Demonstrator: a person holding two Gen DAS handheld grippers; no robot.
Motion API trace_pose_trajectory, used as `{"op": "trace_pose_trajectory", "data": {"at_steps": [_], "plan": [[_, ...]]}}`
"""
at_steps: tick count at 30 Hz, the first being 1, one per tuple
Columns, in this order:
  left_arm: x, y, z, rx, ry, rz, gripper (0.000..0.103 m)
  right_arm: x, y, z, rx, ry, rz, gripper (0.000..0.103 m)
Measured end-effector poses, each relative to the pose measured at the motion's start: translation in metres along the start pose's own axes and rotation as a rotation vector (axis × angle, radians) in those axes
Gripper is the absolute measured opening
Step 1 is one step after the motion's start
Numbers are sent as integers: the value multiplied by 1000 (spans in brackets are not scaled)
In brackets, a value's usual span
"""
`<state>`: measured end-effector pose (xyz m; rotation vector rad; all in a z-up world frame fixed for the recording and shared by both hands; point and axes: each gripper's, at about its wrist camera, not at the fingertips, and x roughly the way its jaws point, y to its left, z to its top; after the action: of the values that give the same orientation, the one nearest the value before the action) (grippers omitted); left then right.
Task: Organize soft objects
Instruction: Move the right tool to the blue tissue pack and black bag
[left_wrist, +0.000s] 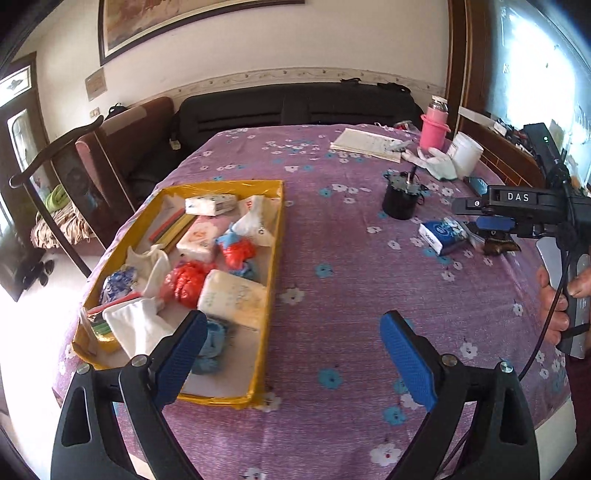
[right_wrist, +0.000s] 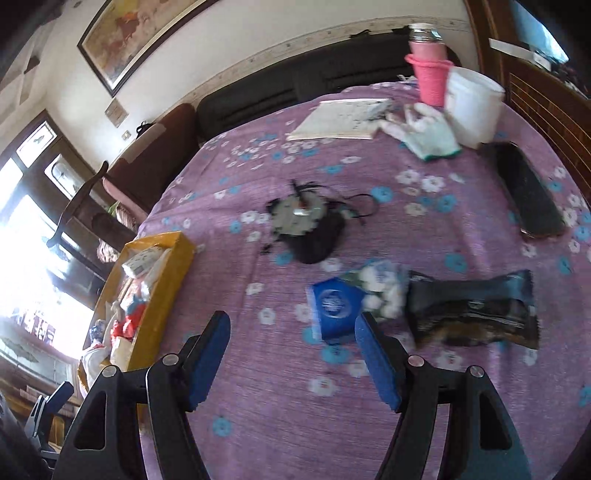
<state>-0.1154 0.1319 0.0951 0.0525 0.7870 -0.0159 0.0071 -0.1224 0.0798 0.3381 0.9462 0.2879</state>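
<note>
Blue tissue pack is the likely next soft item; it lies on the purple flowered cloth of the table, just ahead of the right tongs, closer to their right finger. Judged light, squashy and film-wrapped, so probably slick: best taken across its short sides, near the middle, with a gentle squeeze so it does not pop out. Right tongs are spread wide with nothing between the pads. Left tongs, also spread and empty, hang over the near end of the yellow tray, which sits well to the left of the pack and already carries tissue packs, red and blue bags and white cloth. Touching the pack on its right is a clear bag of white puffs, possibly cotton, too blurred to tell; it seems to overlap the pack's far corner and may drag along. Just right of that lies a dark crinkly wrapper. Beyond the pack stands a black pot with trailing cords, near enough to snag on a lift toward the tray. Farther off: phone, white glove, pink flask, white tub, papers. Path from pack to tray looks open across bare cloth.
</note>
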Motion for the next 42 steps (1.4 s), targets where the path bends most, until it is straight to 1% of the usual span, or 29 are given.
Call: {"op": "trace_pose_trajectory", "data": {"at_steps": [4,11,16,22,27,30,34,38,42], "plan": [[6,-16,2,18,22,-6,94,-9,-30,-2,42,-14,-7,74],[20,-34,1,37,70,-29,94,-20,-69,-4,114,-38,-31,74],[37,-41,-4,40,115,-57,94,-25,-88,-2,148,-57,-57,74],[69,-51,-15,44,186,-88,94,-25,-102,3,192,-70,-69,74],[91,-65,-19,68,205,-105,94,-18,-85,11,162,-70,-65,74],[106,-69,-24,67,241,-110,95,-3,-64,20,91,-30,-73,75],[106,-70,-30,77,192,-107,103,21,-40,32,4,22,-109,76],[105,-70,-31,75,182,-108,103,45,-23,39,-66,75,-143,76],[105,-70,-31,71,177,-106,103,77,-14,44,-115,142,-227,76]]}}
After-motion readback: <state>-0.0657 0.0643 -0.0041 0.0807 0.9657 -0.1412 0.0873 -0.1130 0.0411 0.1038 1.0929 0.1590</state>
